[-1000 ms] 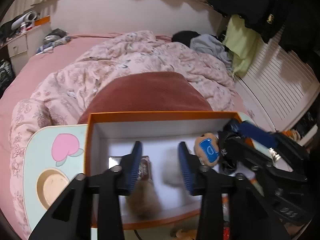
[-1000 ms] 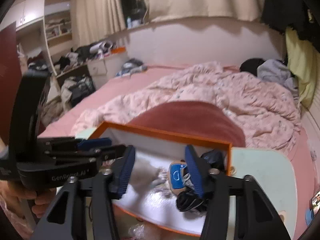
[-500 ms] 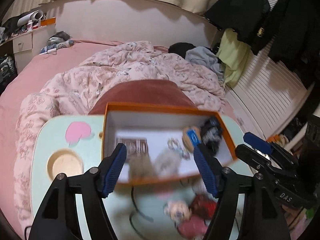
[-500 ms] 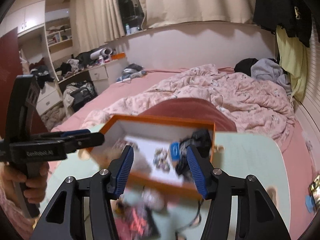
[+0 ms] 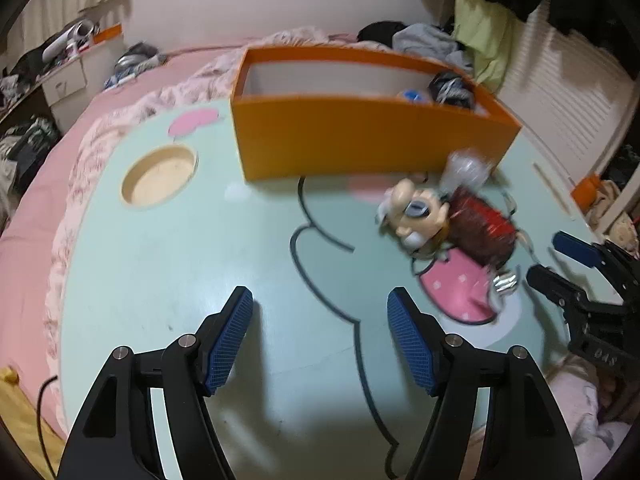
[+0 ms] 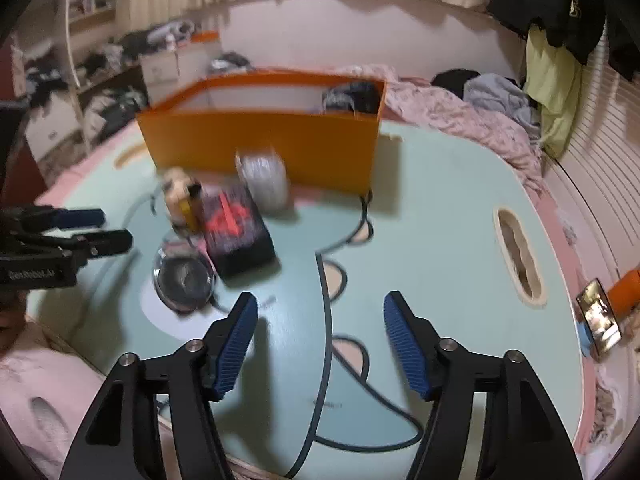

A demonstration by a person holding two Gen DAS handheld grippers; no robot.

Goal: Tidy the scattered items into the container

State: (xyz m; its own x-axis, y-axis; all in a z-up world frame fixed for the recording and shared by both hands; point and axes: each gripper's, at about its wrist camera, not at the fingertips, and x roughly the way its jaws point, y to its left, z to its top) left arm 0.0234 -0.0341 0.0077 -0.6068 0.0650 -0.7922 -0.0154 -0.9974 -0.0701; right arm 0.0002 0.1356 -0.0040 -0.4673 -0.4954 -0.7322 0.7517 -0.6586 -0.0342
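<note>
A pale green counter (image 5: 160, 280) with a cartoon outline is seen from two wrist cameras, both somewhat blurred. At its far side stands an orange container (image 5: 360, 140), already holding a dark bundle and a small blue item at its right end. Just in front of the container, a cluster of scattered items is left on the counter: a small cartoon figure (image 5: 416, 216) with a big nose, a dark box with red print (image 6: 236, 232), a silvery roll (image 6: 264, 180) touching or nearly touching the container wall, and a clear round lidded dish (image 6: 184, 276) nearest the viewer. The left gripper (image 5: 320, 332) is held above bare counter, its jaws having just been opening, now spread with nothing between them; the cluster lies ahead of it and to its right. The right gripper (image 6: 316, 336) is likewise spread after opening further, nothing between its pads; the cluster lies ahead of it and to its left. The items are thus placed between the two grippers, and the clear dish appears nearest to the right gripper. The box's long axis is judged to run roughly away from that gripper toward the container.
</note>
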